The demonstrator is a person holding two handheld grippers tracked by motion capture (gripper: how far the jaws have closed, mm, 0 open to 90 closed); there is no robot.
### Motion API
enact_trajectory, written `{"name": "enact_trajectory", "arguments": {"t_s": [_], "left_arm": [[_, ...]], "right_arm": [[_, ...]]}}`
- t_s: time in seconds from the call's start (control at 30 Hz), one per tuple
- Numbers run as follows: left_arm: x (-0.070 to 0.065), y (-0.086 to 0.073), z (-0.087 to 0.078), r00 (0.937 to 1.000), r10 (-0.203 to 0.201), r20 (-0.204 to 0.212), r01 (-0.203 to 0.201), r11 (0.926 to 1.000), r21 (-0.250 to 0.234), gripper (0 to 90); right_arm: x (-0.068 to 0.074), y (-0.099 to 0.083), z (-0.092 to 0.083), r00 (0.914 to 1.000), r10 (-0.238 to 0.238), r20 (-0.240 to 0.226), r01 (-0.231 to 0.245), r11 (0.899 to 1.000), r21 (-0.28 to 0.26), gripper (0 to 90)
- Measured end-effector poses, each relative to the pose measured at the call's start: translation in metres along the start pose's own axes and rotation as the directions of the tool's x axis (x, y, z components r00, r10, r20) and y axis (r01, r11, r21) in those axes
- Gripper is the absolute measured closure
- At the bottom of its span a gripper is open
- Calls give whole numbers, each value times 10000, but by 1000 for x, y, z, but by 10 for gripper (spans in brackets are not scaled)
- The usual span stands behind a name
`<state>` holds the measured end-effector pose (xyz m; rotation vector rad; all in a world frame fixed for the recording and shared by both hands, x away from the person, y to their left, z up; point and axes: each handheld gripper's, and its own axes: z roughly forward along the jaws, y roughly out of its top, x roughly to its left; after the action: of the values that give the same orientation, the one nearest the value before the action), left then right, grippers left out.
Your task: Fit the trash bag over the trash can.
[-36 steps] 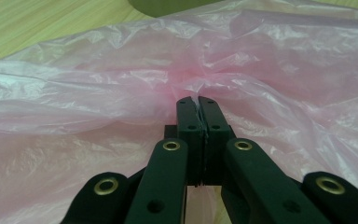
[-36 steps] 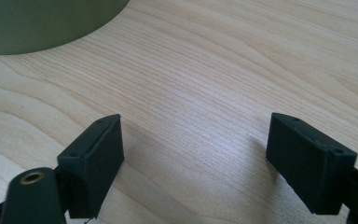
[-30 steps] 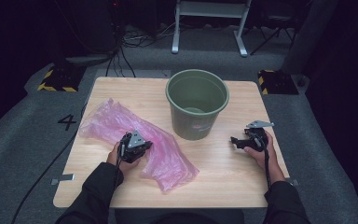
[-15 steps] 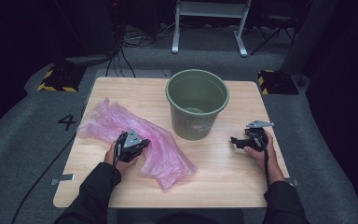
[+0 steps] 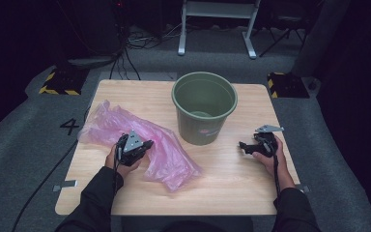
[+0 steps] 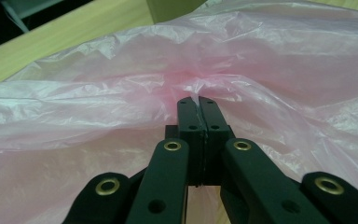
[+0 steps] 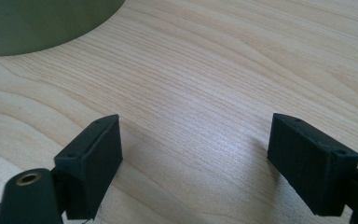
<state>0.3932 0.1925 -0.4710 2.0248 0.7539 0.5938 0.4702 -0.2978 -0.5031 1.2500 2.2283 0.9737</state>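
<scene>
Left tongs (image 5: 144, 145) nearer table's (image 5: 232, 188) left edge.

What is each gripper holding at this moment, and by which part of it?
The left gripper is shut on the pink plastic bag, pinching a gathered fold of film near the bag's middle. The right gripper stands open over the bare table, holding nothing.

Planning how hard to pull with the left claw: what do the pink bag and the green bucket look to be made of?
Pink bag: thin, glossy, translucent plastic film, judging by its fine crinkles and the wood showing faintly through.
Green bucket: probably rigid moulded plastic with a dull, smooth olive finish and a rolled rim; painted metal cannot be ruled out.
</scene>
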Motion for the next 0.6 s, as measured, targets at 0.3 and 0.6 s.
{"name": "enact_trajectory", "arguments": {"t_s": [0.3, 0.6], "left_arm": [[1, 10, -9, 9997, 146, -218, -153, 9994, -305, 894], [2, 19, -19, 9993, 91, -353, -119, 9967, -799, 895]], "right_arm": [[1, -1, -1, 10000, -46, -58, 46, 10000, -10, 178], [2, -2, -3, 9999, -70, -78, 70, 10000, 1, 178]]}}
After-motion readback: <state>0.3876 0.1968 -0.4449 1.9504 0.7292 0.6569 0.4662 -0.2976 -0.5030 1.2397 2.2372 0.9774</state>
